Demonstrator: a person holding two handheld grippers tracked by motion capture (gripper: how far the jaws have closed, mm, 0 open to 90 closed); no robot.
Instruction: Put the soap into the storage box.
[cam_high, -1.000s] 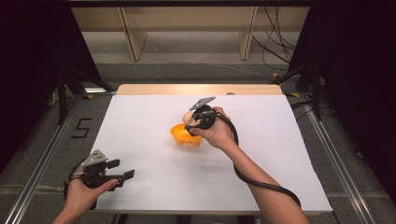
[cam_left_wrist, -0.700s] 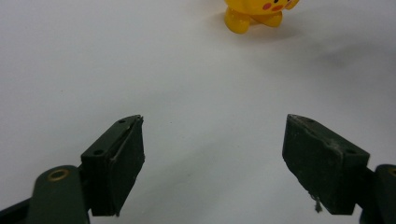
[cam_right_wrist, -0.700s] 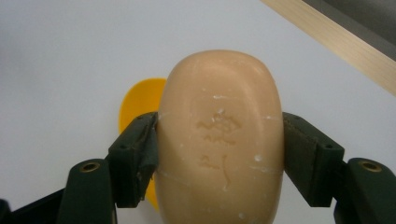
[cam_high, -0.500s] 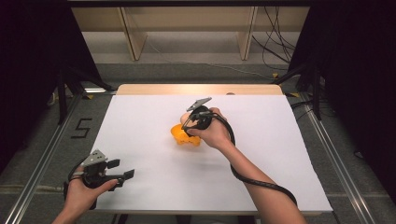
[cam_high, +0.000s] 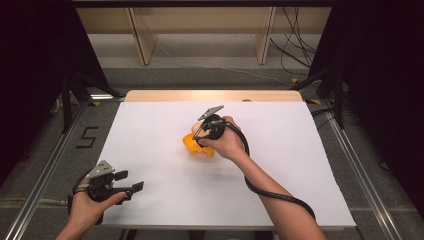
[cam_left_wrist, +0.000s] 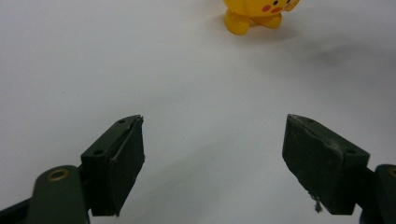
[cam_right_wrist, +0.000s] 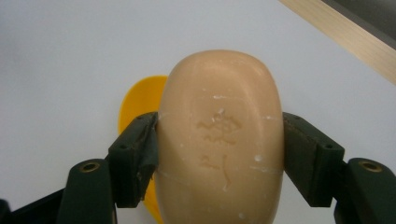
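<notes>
A peach-coloured bar of soap (cam_right_wrist: 219, 135) with a stamped mark sits between my right gripper's (cam_right_wrist: 219, 123) jaws, and both pads press on its sides. Just beneath it lies a yellow plastic figure-shaped holder (cam_right_wrist: 137, 102). In the high view my right gripper (cam_high: 202, 135) hovers over that yellow holder (cam_high: 196, 148) near the middle of the white table top, the hand hiding the soap. My left gripper (cam_high: 131, 181) rests open at the front left with nothing between its jaws. The left gripper (cam_left_wrist: 215, 158) faces the yellow holder (cam_left_wrist: 254, 14), which shows red cheeks and stubby feet far ahead.
The white sheet (cam_high: 280, 165) covers the table, with a bare wooden strip (cam_high: 215, 96) along its far edge. Metal rails (cam_high: 45, 170) run down both sides. A black cable (cam_high: 270, 192) trails from the right gripper along the forearm.
The right hand with the soap has edged slightly left over the yellow holder. The left hand has kept still.
</notes>
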